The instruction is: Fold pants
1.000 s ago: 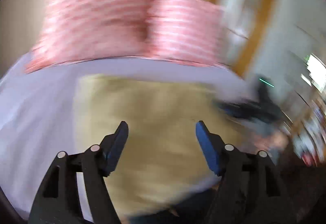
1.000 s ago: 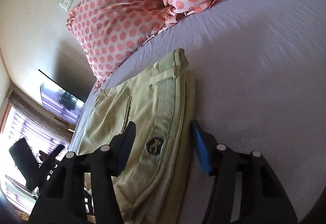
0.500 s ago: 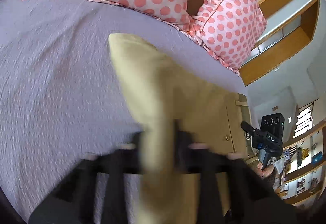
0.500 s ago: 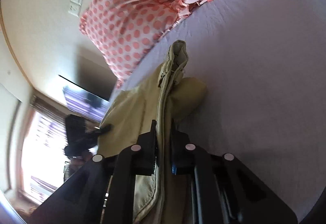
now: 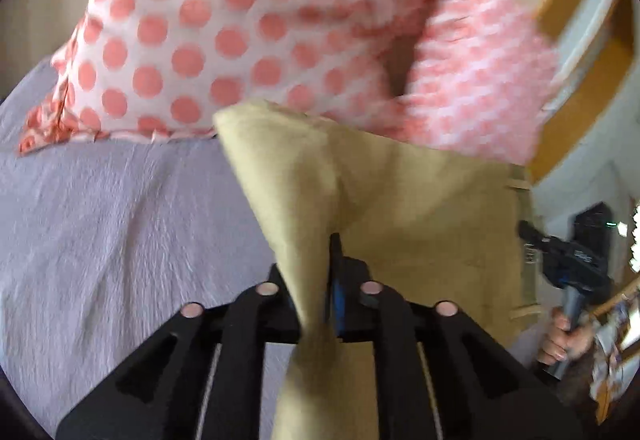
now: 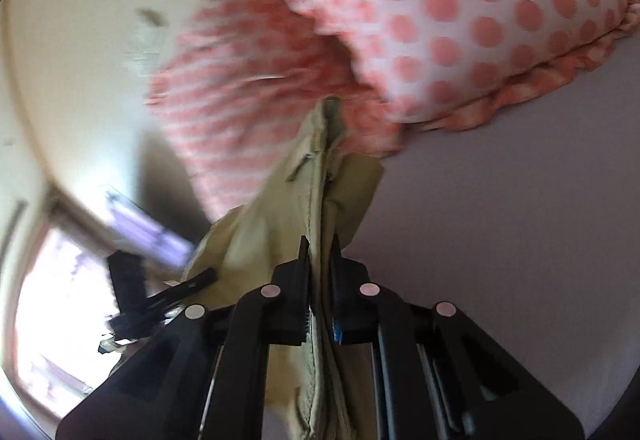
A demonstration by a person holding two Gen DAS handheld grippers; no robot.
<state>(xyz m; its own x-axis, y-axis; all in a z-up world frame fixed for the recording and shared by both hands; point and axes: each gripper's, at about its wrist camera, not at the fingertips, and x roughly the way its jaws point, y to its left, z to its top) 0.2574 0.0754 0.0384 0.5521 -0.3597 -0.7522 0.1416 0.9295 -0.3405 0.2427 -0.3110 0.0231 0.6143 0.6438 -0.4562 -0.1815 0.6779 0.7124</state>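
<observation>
The khaki pants [image 5: 400, 208] are folded and raised off the lilac bed sheet [image 5: 100, 224]. My left gripper [image 5: 316, 280] is shut on one end of the pants, and the cloth fans out ahead of the jaws. My right gripper [image 6: 320, 268] is shut on the waistband end of the pants [image 6: 316, 176], which stands up between the jaws. The other gripper shows at the right edge of the left wrist view [image 5: 568, 268] and at the left of the right wrist view [image 6: 156, 296].
Two pink polka-dot pillows [image 5: 224, 28] [image 6: 480, 16] lie at the head of the bed, close behind the pants. The sheet [image 6: 520, 220] stretches out to the right. A wall [image 6: 80, 40] and a bright window [image 6: 52, 320] are at left.
Both grippers went from open over the flat pants to shut on them. They have since lifted the pants off the bed and carried them toward the pillows.
</observation>
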